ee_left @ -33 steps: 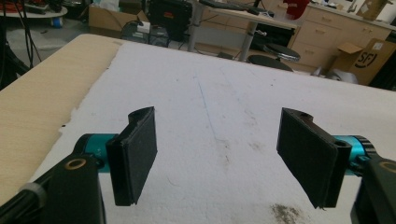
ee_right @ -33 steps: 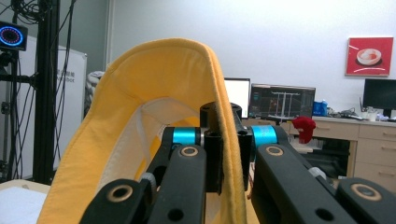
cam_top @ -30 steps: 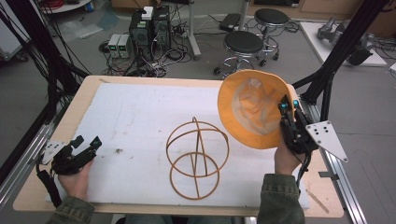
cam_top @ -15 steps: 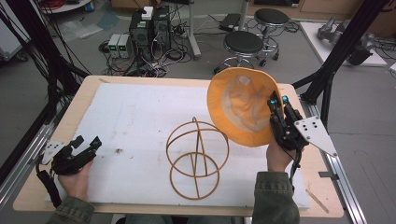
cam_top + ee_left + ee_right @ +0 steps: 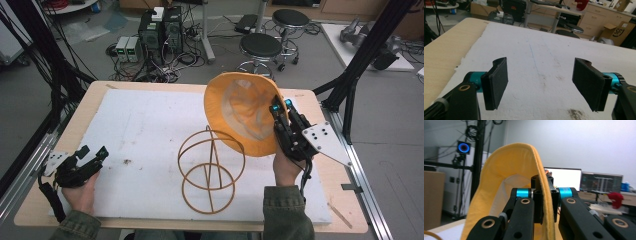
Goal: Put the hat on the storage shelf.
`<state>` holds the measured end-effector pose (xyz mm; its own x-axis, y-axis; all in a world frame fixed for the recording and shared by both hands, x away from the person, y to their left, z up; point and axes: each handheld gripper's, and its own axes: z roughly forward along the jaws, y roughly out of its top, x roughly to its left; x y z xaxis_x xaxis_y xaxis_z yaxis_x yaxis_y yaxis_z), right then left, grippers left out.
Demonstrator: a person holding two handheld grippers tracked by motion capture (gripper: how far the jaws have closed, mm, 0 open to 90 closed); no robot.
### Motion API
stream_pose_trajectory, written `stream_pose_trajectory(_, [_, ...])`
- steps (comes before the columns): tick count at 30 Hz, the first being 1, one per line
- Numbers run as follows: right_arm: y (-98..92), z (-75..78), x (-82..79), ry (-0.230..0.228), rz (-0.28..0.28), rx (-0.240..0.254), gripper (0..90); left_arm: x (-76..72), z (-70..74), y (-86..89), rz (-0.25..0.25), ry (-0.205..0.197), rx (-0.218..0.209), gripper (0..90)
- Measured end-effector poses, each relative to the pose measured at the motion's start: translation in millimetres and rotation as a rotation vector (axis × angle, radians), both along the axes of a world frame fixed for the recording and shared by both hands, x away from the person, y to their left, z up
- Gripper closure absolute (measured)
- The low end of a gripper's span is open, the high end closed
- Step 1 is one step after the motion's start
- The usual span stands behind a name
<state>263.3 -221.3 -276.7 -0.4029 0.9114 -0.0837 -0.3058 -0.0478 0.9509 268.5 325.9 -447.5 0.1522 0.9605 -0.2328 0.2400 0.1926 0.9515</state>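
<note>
Above the wire stand [image 5: 210,170], yellow hat [image 5: 240,112] in right claw [image 5: 278,107].

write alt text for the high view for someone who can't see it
The right gripper, shut on the brim of a yellow hat, holds it in the air above an orange wire stand on the white-covered table. The left gripper rests open near the table's left edge.

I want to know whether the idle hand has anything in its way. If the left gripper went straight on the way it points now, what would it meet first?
Probably nothing: the left gripper has open jaws and bare white mat ahead to the table's far edge. The wire stand sits off to its side.
</note>
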Motion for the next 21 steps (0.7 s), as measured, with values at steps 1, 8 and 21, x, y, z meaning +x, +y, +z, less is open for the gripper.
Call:
stream_pose_trajectory(1, [3.2, 1.3, -1.2, -0.004, 0.011, -0.004, 87.1, 0.1, -0.1, 0.0, 0.000, 0.000, 0.000, 28.9])
stream_pose_trajectory(8, [24.6, 3.2, -8.5, -0.016, 0.074, -0.028, 87.1, 0.1, 0.0, 0.9, 0.001, 0.001, -0.007, 28.9])
stream_pose_trajectory(21, [42.8, 6.2, -22.0, -0.042, 0.136, -0.053, 87.1, 0.2, 0.0, 0.7, 0.000, 0.000, -0.007, 28.9])
